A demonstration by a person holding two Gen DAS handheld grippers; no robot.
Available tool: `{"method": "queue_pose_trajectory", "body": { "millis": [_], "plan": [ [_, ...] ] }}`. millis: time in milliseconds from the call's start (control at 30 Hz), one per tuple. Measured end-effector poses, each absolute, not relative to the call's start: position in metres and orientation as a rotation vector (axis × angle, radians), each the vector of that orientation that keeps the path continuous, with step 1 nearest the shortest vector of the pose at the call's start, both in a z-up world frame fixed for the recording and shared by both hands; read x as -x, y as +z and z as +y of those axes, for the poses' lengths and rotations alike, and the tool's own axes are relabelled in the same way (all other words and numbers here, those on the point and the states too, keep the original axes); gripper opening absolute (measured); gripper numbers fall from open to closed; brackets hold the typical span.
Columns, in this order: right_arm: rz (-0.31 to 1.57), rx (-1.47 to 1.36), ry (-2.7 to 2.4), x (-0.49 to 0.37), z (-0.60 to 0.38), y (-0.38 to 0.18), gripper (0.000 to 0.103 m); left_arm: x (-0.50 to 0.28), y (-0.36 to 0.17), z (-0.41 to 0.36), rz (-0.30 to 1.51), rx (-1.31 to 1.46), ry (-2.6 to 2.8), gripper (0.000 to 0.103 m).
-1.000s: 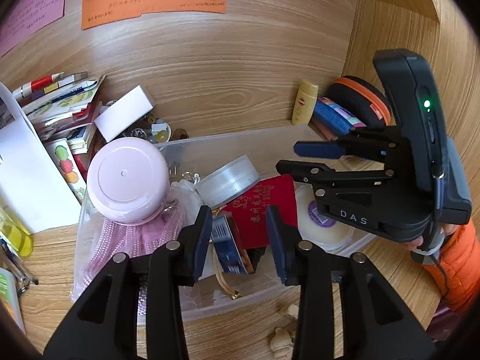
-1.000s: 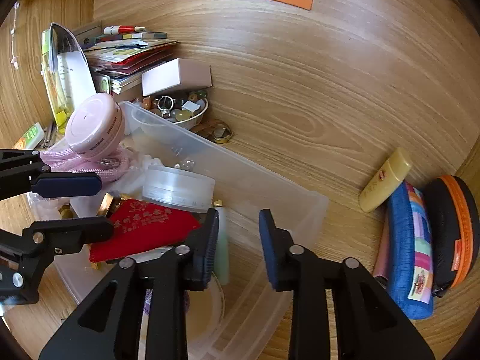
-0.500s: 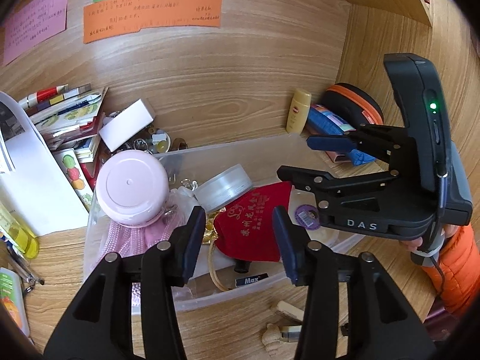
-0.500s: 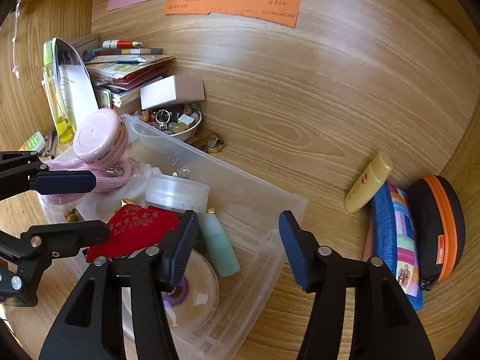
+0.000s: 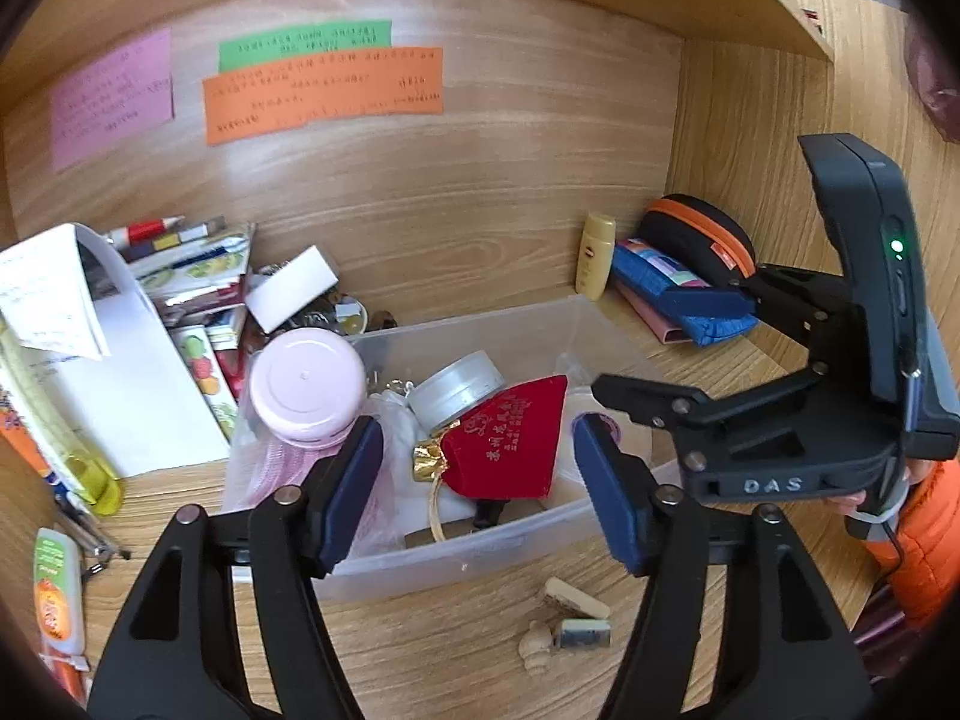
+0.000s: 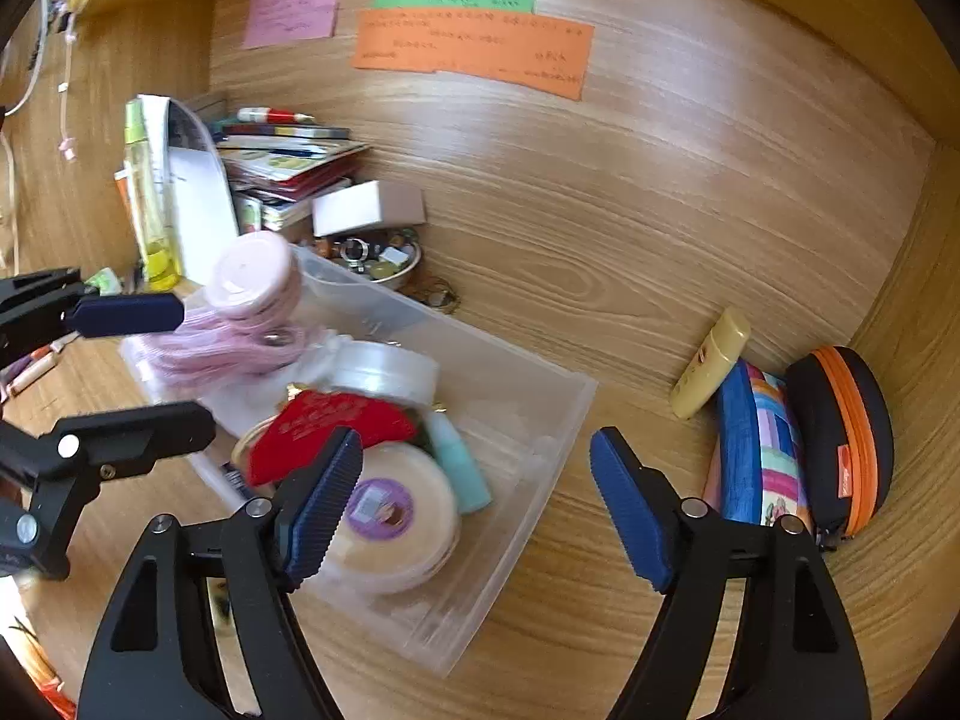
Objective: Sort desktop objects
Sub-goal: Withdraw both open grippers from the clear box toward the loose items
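Observation:
A clear plastic bin (image 5: 516, 324) (image 6: 540, 420) sits on the wooden desk. It holds a pink-lidded jar (image 5: 307, 384) (image 6: 252, 273), a red pouch (image 5: 510, 444) (image 6: 330, 426), a clear round tub (image 5: 459, 387), a round cream case with a purple label (image 6: 390, 516) and a mint tube (image 6: 462, 468). My left gripper (image 5: 477, 489) is open and empty above the bin's near side. My right gripper (image 6: 477, 510) is open and empty above the bin's right end; it also shows in the left wrist view (image 5: 678, 348).
A yellow bottle (image 5: 595, 255) (image 6: 711, 363), a blue striped pouch (image 6: 756, 444) and a black-orange case (image 6: 840, 444) lie in the right corner. Books and papers (image 5: 150, 300), a white box (image 5: 291, 288) and a trinket dish (image 6: 378, 261) stand at the left. Small bits (image 5: 567, 624) lie before the bin.
Both grippers have opened wide and pulled back and up from the bin. Nothing is in either one.

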State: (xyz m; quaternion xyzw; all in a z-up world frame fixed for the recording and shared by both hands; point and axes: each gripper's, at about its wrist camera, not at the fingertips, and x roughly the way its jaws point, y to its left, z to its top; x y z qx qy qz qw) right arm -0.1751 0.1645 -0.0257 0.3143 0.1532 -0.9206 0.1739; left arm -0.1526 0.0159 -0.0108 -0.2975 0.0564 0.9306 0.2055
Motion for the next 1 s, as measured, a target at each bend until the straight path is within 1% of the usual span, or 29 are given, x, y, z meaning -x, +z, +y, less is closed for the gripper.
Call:
{"method": "queue_pose_trajectory", "body": {
  "millis": [67,133,267,367,400,467,667,1000],
  "plan": [
    [0.445,-0.873,-2.606,0.166,0.163,-0.025,0.077,0.145,-0.009,0.015,0.165,0.813,2.615,0.073],
    [0.457,-0.853,-2.602,0.155,0.162,-0.025,0.079,0.137,-0.008,0.013,0.171,0.802,2.634,0.075],
    [0.455,-0.836,-2.592,0.137,0.161,-0.027,0.081,0.125,-0.005,0.008,0.174,0.784,2.664,0.089],
    [0.45,-0.832,-2.589,0.123,0.162,-0.029,0.081,0.115,-0.002,0.003,0.167,0.754,2.684,0.093],
    [0.447,-0.835,-2.588,0.12,0.163,-0.03,0.081,0.111,-0.002,0.001,0.162,0.744,2.691,0.095],
    [0.443,-0.845,-2.584,0.115,0.164,-0.033,0.082,0.106,-0.001,-0.001,0.154,0.735,2.704,0.097],
    [0.432,-0.877,-2.561,0.096,0.17,-0.041,0.082,0.097,-0.005,-0.008,0.137,0.757,2.72,0.097],
    [0.361,-0.92,-2.542,0.069,0.184,-0.055,0.082,0.08,-0.018,-0.021,0.111,0.79,2.763,0.1]
  ]
}}
